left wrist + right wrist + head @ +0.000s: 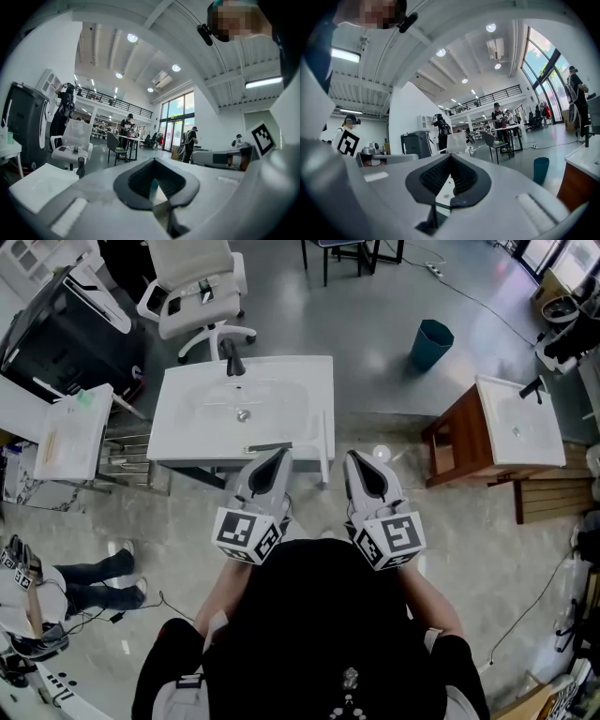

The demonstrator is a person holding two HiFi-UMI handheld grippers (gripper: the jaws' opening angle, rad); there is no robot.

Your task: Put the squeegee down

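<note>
A glossy white basin [197, 413] lay ahead of the matt grey plastic left gripper [284, 455]; right of the right gripper [349, 457] stood a wooden stand [459, 442] on shiny floor [375, 371].

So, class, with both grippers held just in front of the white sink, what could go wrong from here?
1. The dark strip that seems to be the squeegee lies at the sink's front rim, close beside the left gripper; a forward nudge could push it off.
2. A cable trails across the floor on the right; stepping back could snag it.
</note>
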